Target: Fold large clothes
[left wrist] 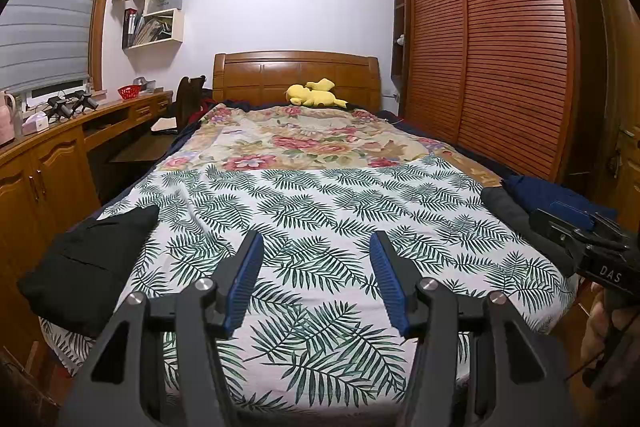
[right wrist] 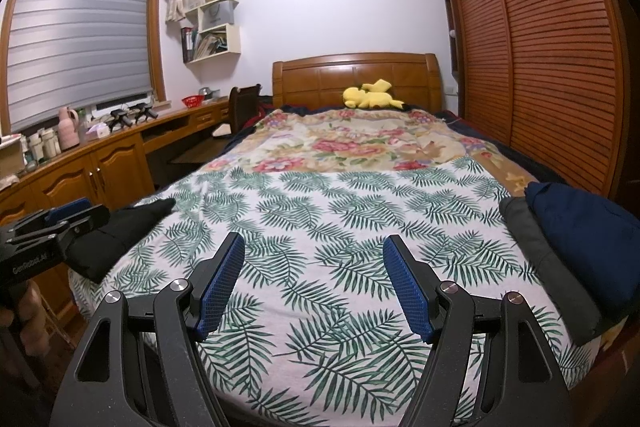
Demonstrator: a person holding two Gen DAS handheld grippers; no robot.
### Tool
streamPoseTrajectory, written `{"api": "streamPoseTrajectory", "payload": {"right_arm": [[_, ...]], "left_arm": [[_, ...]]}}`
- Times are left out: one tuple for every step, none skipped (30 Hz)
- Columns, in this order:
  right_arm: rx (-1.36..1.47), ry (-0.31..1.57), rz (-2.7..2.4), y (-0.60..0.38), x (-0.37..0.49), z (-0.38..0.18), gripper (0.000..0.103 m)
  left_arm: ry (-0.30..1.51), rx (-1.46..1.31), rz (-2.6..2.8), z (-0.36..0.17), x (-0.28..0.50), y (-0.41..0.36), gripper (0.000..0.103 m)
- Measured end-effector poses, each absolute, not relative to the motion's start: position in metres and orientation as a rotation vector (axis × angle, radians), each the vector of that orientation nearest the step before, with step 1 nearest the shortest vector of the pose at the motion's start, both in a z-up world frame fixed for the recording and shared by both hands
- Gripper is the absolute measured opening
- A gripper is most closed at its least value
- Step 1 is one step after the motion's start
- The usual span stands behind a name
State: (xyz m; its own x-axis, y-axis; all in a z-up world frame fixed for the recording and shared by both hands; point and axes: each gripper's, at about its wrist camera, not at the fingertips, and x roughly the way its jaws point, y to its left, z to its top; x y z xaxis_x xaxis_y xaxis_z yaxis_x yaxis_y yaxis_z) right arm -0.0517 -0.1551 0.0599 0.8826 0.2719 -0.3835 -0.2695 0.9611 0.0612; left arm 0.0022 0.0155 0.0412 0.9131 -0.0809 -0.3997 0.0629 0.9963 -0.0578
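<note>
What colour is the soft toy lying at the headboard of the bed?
Yellow. The soft toy shows best in the right wrist view, against the headboard.

Bed [left wrist: 320, 379] w/ wooden headboard [left wrist: 296, 75]. Palm-leaf sheet [left wrist: 320, 211] covers near half, floral quilt [left wrist: 296, 139] far half. Black garment [left wrist: 88, 259] at near left edge. Grey garment [right wrist: 548, 263] w/ navy garment [right wrist: 588, 227] on top, near right edge. Yellow plush [left wrist: 314, 93] far, by headboard.
</note>
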Motion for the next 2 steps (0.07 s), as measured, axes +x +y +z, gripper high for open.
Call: {"api": "streamPoseTrajectory", "payload": {"right_arm": [[0.007,0.401,0.283,-0.1552,-0.0517,0.0598,0.074],[0.006,0.400,0.283,-0.1551,-0.0515,0.0601,0.074]], "left_arm": [[0.414,-0.044,-0.074,0.0412,0.0025,0.0154,0.054],[0.414,-0.045,-0.075,0.0411,0.0021,0.0156,0.054]]}}
